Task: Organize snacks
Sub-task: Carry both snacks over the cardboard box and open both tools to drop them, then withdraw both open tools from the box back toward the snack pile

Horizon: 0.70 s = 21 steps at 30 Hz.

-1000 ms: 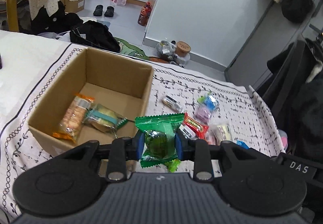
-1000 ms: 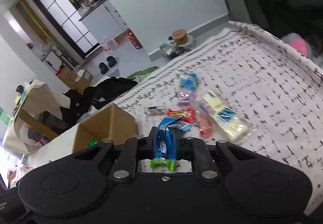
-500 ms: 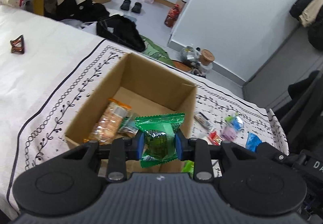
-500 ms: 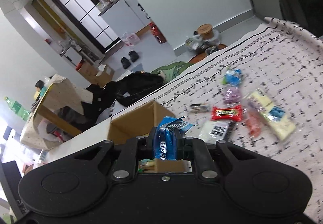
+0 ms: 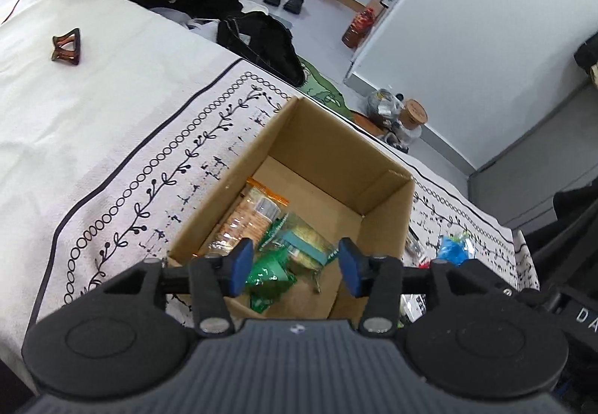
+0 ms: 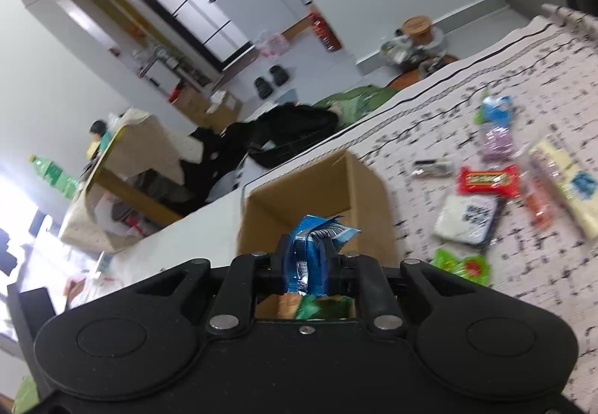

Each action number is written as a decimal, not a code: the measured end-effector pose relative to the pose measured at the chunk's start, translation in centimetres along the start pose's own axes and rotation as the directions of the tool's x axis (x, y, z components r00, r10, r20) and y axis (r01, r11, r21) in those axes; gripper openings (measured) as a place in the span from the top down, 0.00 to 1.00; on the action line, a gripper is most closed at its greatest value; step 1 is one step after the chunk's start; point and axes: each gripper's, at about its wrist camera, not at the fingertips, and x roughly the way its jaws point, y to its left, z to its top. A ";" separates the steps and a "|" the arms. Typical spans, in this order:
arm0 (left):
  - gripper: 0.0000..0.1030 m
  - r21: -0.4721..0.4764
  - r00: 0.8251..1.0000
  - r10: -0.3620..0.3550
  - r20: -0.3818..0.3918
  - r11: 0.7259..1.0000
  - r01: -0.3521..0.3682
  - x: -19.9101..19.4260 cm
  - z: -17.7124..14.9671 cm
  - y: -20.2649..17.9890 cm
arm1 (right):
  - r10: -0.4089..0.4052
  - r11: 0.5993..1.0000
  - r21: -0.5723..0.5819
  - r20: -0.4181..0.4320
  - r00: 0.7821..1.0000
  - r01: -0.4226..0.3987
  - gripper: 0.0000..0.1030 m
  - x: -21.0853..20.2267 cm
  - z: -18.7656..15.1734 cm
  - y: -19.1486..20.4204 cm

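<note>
Since the earlier frame your left gripper (image 5: 293,266) has spread its jaws, and the crinkly green foil snack packet (image 5: 270,277) now lies inside the open brown cardboard box (image 5: 388,206). Your right gripper (image 6: 307,266) pinches the blue foil snack packet (image 6: 314,249) above the box: light, soft, slippery, so hold mid-body.

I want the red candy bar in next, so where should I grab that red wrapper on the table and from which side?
Take the red wrapped candy bar across its short width at the middle, coming straight down from above. It lies flat on the patterned tablecloth with its crimped ends pointing left and right; the white packet crowds its near edge, so keep the jaws narrow.
</note>
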 end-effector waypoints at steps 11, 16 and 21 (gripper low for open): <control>0.38 -0.027 0.999 0.043 0.003 0.999 -0.043 0.6 0.1 0.3 | -0.072 0.997 0.035 -0.004 0.997 0.072 0.65 -1.1 -0.2 -2.0; 0.30 0.039 0.999 0.035 0.000 0.999 -0.034 0.7 -0.7 -1.2 | -0.142 0.989 0.039 0.017 0.990 0.141 0.51 -3.0 -0.3 -3.9; 0.26 0.140 1.000 0.004 0.006 0.990 -0.005 0.7 -2.0 -3.5 | -0.221 0.975 0.045 0.041 0.974 0.219 0.41 -5.0 -0.3 -5.9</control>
